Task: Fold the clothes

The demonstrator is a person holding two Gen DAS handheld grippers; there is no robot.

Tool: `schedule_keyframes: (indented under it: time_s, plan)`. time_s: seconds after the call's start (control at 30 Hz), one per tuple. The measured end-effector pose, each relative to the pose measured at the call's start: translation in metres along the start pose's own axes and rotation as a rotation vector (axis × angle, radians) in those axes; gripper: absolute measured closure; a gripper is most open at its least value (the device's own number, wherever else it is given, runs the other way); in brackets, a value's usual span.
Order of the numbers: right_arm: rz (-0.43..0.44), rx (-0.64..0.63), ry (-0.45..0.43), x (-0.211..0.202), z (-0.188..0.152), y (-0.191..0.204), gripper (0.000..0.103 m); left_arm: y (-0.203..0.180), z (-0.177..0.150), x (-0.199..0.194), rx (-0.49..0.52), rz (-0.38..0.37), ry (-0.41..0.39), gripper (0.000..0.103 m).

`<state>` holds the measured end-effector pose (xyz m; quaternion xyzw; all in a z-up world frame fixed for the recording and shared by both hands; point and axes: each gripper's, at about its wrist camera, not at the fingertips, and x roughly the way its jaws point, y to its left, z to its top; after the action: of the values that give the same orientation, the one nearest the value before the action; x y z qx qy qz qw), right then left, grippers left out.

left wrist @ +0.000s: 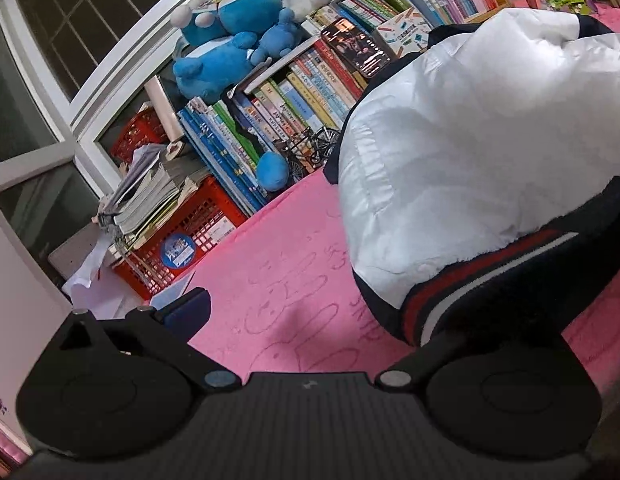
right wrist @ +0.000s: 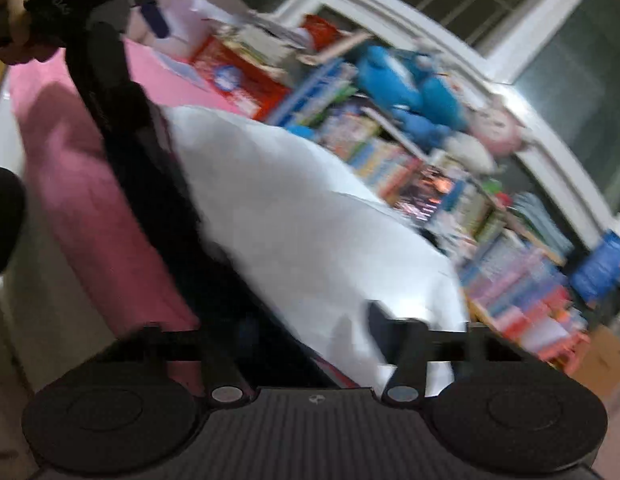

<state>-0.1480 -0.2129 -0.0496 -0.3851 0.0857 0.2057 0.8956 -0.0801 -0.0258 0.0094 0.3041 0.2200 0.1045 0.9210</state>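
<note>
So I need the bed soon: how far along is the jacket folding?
Partly done, by the look of it. The jacket is already bunched into a puffy mound on the pink blanket, lining outward, not a flat fold. In hand: the left hand-held gripper sits at its striped hem, jaws wide. Left: flattening and the final folds. The right view is too blurred to add more.

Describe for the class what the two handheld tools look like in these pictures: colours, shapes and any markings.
Each tool has a black ribbed body with a small pale logo, two round black discs at its sides and silver pivot pins on black link arms. The left tool shows a dark blue finger pad. The right tool is blurred. In the right wrist view, the left tool's black handle bears faint pale lettering.
</note>
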Motion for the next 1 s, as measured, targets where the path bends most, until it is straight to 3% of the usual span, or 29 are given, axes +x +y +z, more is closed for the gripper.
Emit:
schedule_keyframes:
  time_s: [0.03, 0.13, 0.2, 0.23, 0.3, 0.43, 0.47, 0.53, 0.57, 0.6, 0.67, 0.73, 0.87, 1.0]
  plan:
    - [0.003, 0.007, -0.004, 0.002, 0.003, -0.001, 0.093, 0.001, -0.003, 0.0, 0.005, -0.004, 0.002, 0.0]
    - [-0.003, 0.079, -0.012, 0.004, -0.002, -0.018, 0.093, 0.002, -0.011, -0.001, 0.01, -0.029, 0.008, 0.0]
    - [0.017, 0.138, 0.059, 0.015, -0.027, -0.036, 0.092, 0.001, -0.016, -0.002, -0.011, -0.048, 0.016, 0.0]
    - [-0.01, 0.146, 0.113, 0.022, -0.041, -0.038, 0.092, 0.002, -0.017, -0.002, -0.02, -0.051, 0.018, 0.0]
    - [-0.054, 0.127, 0.137, 0.021, -0.064, -0.042, 0.092, 0.002, -0.017, -0.002, -0.034, -0.06, 0.02, 0.0]
    - [-0.02, 0.112, 0.15, 0.005, -0.063, -0.048, 0.089, 0.006, -0.013, -0.004, -0.044, -0.09, 0.042, 0.0]
    - [0.003, 0.134, 0.149, 0.004, -0.061, -0.052, 0.084, 0.012, -0.011, -0.006, -0.067, -0.131, 0.046, 0.0]
    - [0.069, 0.217, 0.154, -0.003, -0.056, -0.066, 0.065, 0.029, -0.009, -0.01, -0.133, -0.223, 0.044, 0.0]
    - [0.124, 0.263, 0.155, -0.009, -0.056, -0.075, 0.049, 0.039, -0.008, -0.012, -0.173, -0.293, 0.046, 0.0]
    - [0.189, 0.311, 0.144, -0.016, -0.055, -0.083, 0.043, 0.049, -0.008, -0.013, -0.208, -0.36, 0.049, 0.0]
    - [0.287, 0.396, 0.105, -0.027, -0.051, -0.104, 0.039, 0.069, -0.008, -0.014, -0.269, -0.483, 0.054, 0.0]
    - [0.31, 0.459, 0.094, -0.037, -0.052, -0.123, 0.032, 0.079, -0.01, -0.016, -0.297, -0.538, 0.048, 0.0]
    - [0.235, 0.594, 0.099, -0.045, -0.062, -0.16, 0.028, 0.087, -0.019, -0.021, -0.299, -0.608, 0.042, 0.0]
    - [0.098, 0.683, 0.134, -0.03, -0.067, -0.18, 0.026, 0.092, -0.024, -0.023, -0.317, -0.629, 0.044, 0.0]
